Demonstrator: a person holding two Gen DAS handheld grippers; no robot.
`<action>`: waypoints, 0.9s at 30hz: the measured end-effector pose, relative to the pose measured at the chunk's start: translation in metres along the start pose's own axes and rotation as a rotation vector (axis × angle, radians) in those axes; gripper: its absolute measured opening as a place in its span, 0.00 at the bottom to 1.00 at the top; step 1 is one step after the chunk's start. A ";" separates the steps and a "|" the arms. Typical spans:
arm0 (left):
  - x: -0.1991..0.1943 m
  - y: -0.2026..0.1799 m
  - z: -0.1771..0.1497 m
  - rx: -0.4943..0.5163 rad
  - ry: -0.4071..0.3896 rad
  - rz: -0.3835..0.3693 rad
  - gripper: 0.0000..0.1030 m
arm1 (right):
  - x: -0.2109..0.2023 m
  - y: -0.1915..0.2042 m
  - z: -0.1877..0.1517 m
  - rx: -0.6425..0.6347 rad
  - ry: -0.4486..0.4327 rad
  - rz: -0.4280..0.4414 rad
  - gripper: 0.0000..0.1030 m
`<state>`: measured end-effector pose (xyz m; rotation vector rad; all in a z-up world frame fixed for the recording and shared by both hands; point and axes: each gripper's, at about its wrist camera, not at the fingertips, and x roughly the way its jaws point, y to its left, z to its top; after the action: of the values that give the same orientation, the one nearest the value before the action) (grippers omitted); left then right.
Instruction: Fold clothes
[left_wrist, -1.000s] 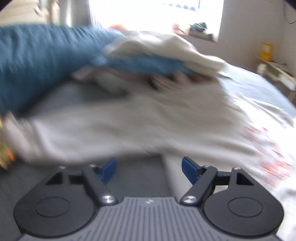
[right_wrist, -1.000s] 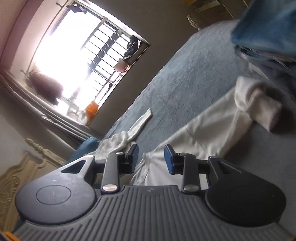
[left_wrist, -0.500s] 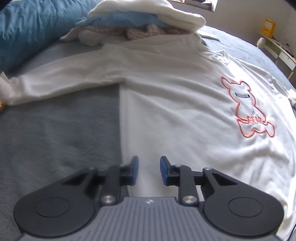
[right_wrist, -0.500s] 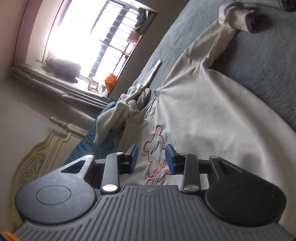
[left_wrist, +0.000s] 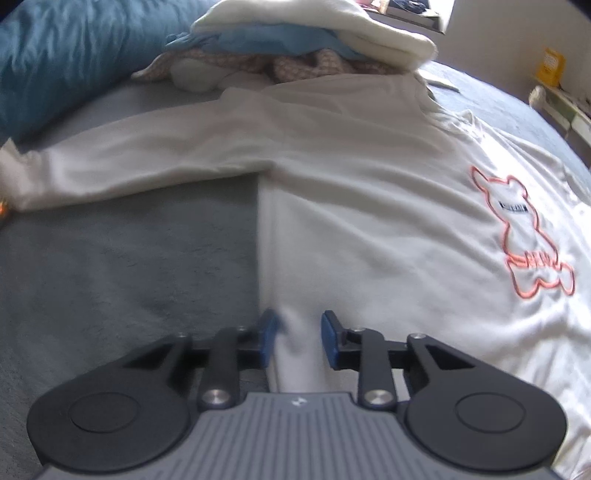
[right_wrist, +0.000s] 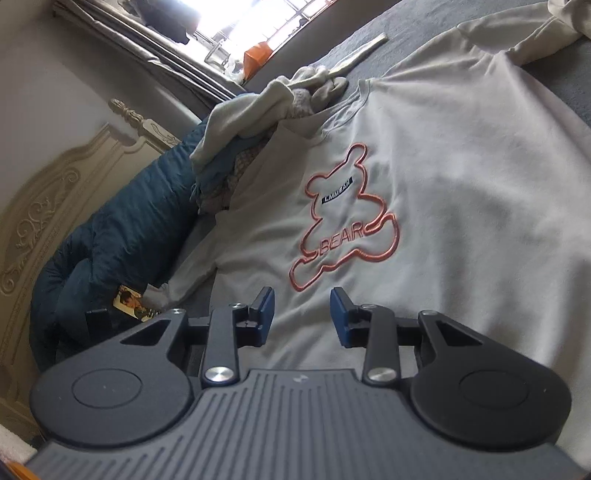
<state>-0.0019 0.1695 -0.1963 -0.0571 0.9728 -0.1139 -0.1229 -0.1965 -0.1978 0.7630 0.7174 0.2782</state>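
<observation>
Spread flat on the grey bedcover (left_wrist: 122, 280), the white bear sweatshirt (left_wrist: 369, 206) lies face up; its hem fold between the half-open left gripper (left_wrist: 295, 338) jaws should be pinched fully, while the right gripper (right_wrist: 301, 317), jaws apart and empty, is lowered onto the hem.

Left tongs (left_wrist: 295, 339) have spread wider than half a second ago, sweatshirt (left_wrist: 369, 221) hem bunched between them; right tongs (right_wrist: 302, 317) spread too, the bear print (right_wrist: 343, 221) now at twelve o'clock.

White long-sleeved cotton sweatshirt (right_wrist: 443, 192) with an orange outlined bear print (right_wrist: 343, 218); grey-blue fuzzy bedspread (left_wrist: 122, 266); crumpled teal quilt (right_wrist: 122, 229); cream carved headboard (right_wrist: 48, 192).
</observation>
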 end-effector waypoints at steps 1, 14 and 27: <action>0.000 0.004 0.001 -0.016 -0.003 -0.005 0.27 | 0.002 0.000 -0.001 -0.002 0.007 -0.005 0.32; -0.005 0.037 -0.004 -0.232 0.007 -0.223 0.03 | 0.020 -0.015 -0.010 0.055 0.055 -0.068 0.34; 0.014 0.077 0.006 -0.343 0.077 -0.304 0.42 | 0.023 -0.026 -0.010 0.096 0.067 -0.090 0.39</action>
<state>0.0162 0.2440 -0.2123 -0.5198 1.0481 -0.2284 -0.1133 -0.1979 -0.2328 0.8129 0.8312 0.1897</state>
